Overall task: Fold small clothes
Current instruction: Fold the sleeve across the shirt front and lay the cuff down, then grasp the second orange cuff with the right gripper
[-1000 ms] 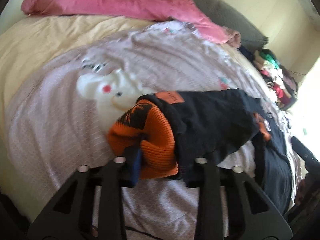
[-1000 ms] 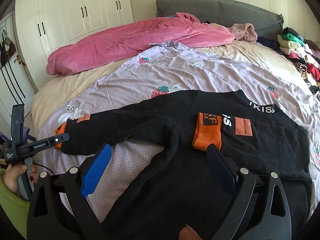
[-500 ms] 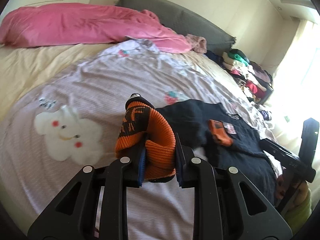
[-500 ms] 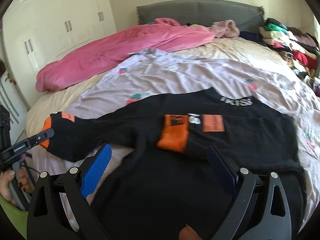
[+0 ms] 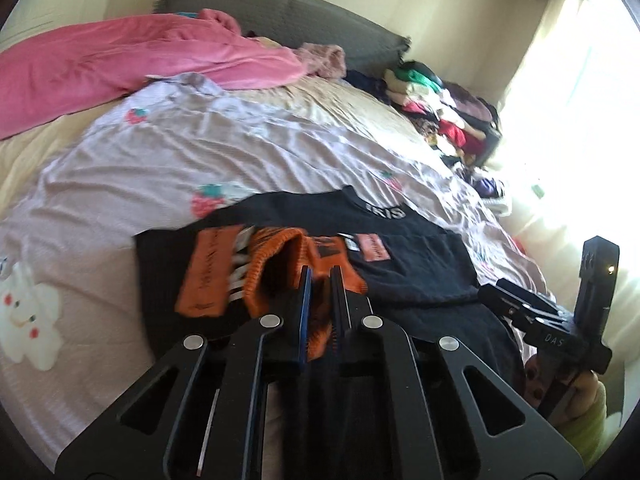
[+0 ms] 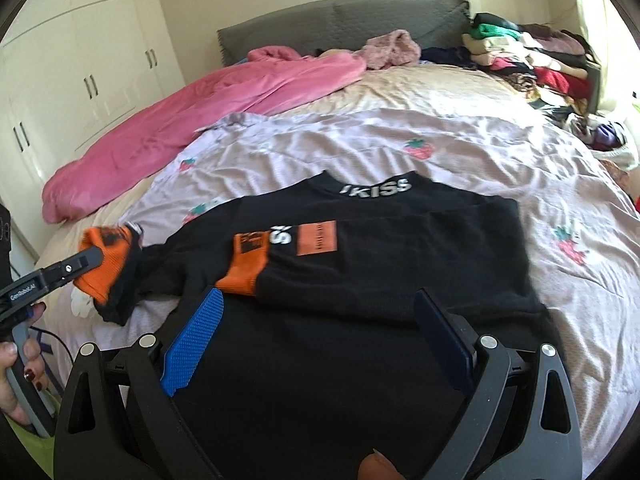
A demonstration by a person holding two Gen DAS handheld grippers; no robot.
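Left tongs (image 5: pixel 320 280): clenched on the orange cuff (image 5: pixel 280 264) of one sleeve; the jaws have just been closing, with cuff knit between them.
Right tongs (image 6: pixel 320 320): released, jaws wide, nothing between them, hovering over the hem end of the top.
Top (image 6: pixel 380 264): black, long-sleeved, lying flat on the lilac sheet (image 6: pixel 500 148) in the middle of the bed.
Other sleeve: already folded across the chest, its orange cuff (image 6: pixel 244 268) lying by the orange patch (image 6: pixel 318 238).
Held sleeve: lifted off the sheet in the right view, trailing from the shoulder to the left tongs.
Axis: long axis runs from the hem nearest the right tongs to the lettered collar (image 6: pixel 376 188), which points at the headboard (image 6: pixel 340 24).
Handling: I judge it light, soft and limp; it will sag and drape from any single hold, and the ribbed cuff gives the firmest bite.
Where to hold: cuffs for the sleeves, hem corners for the body fold.
Beyond: pink duvet (image 6: pixel 192 112), then a pile of clothes (image 6: pixel 532 56) on the far right.
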